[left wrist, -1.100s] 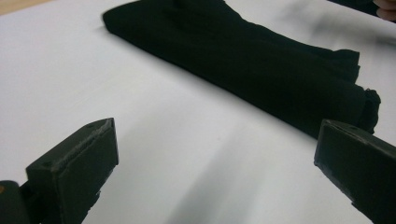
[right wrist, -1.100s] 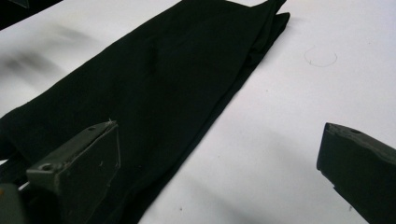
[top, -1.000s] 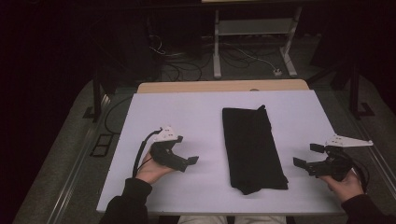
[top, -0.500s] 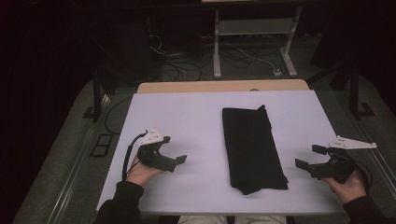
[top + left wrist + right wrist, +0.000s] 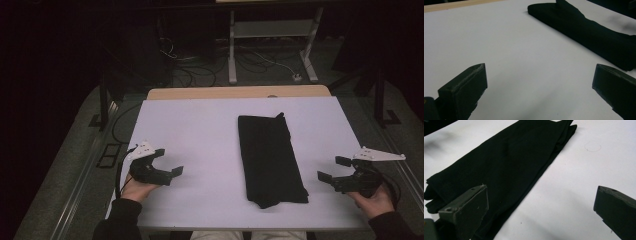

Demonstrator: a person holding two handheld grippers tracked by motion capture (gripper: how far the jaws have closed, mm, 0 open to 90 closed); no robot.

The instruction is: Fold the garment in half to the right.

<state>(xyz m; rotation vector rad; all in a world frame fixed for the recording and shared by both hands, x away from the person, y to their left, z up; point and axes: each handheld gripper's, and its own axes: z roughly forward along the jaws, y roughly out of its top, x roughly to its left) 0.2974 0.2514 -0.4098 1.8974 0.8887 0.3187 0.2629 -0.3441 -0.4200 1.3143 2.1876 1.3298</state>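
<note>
— Starting from the left, what was going on?

— The left gripper sat low over the white table, held in the person's left hand near the front edge. Its jaws stood wide apart with nothing between them, aimed toward the cloth but well apart from it.

— And the cloth itself?

— The black cloth lay folded into a long strip, right of the table's middle, running from the far side toward the near edge. Its near end looked bunched and uneven.

— The right side?

— The right gripper hovered near the cloth's near right corner, jaws likewise spread and empty, not touching the fabric.

— So which step was it?

— I judged it the approach, with neither claw gripping yet. The next move likely called for each gripper to close in on an edge of the strip, low enough to pinch fabric off the flat surface.

— Anything in the way?

— Nothing on the tabletop between the grippers and the cloth. A wooden board lay along the far edge, and cables and a stand sat on the floor beyond, all well clear.
</note>
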